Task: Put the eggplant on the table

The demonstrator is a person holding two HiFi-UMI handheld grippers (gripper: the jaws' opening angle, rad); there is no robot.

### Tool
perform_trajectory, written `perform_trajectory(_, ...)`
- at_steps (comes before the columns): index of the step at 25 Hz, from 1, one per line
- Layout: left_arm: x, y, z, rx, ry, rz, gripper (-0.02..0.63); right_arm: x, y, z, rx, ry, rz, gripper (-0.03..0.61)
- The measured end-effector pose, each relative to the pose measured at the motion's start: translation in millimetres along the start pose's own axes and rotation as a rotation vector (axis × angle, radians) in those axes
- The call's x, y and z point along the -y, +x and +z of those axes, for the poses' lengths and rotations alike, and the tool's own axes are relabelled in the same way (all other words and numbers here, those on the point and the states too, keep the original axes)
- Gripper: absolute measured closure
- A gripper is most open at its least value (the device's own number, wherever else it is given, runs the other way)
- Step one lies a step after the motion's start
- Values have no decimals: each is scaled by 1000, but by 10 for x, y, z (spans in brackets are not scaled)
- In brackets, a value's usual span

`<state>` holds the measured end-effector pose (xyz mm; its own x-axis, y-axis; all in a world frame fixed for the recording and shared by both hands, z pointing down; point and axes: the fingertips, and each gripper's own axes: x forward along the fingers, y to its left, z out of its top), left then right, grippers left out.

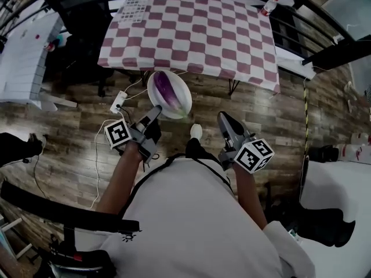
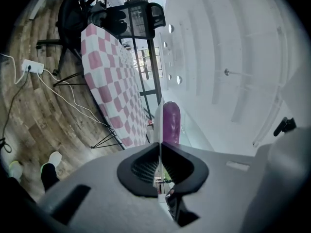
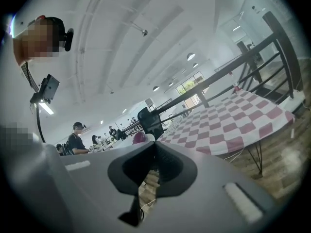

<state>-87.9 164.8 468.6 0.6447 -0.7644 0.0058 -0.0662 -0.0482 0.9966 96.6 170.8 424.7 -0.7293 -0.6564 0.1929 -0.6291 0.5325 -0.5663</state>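
A purple eggplant (image 1: 167, 87) lies on a white plate (image 1: 181, 100) held over the wooden floor, just short of the near edge of the table with the pink-and-white checked cloth (image 1: 191, 33). My left gripper (image 1: 155, 110) is shut on the plate's near rim. In the left gripper view the plate (image 2: 158, 115) shows edge-on between the pads, with the eggplant (image 2: 171, 123) beyond it. My right gripper (image 1: 223, 117) is to the right of the plate, shut with nothing in it. The right gripper view shows its closed jaws, the eggplant (image 3: 139, 138) behind them and the table (image 3: 233, 120) to the right.
A white power strip (image 1: 119, 101) with cables lies on the floor left of the plate. A black chair (image 1: 87, 16) stands at the table's left end. A printed sheet (image 1: 137, 6) and a bottle (image 1: 268, 6) sit on the table's far side. Dark railings run along the right.
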Motion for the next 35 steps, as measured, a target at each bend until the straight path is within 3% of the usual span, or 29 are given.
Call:
perform_trajectory(9, 62, 782, 317, 55, -2, 8, 591, 549, 415, 645, -32, -26, 67, 571)
perform_trajectory(18, 55, 1585, 457, 96, 6, 12, 589, 1260, 609, 1040, -62, -19, 96, 571)
perform_trajectory(35, -39, 2111, 449, 142, 12, 54, 591, 1971, 635, 1248, -90, 18, 116, 571)
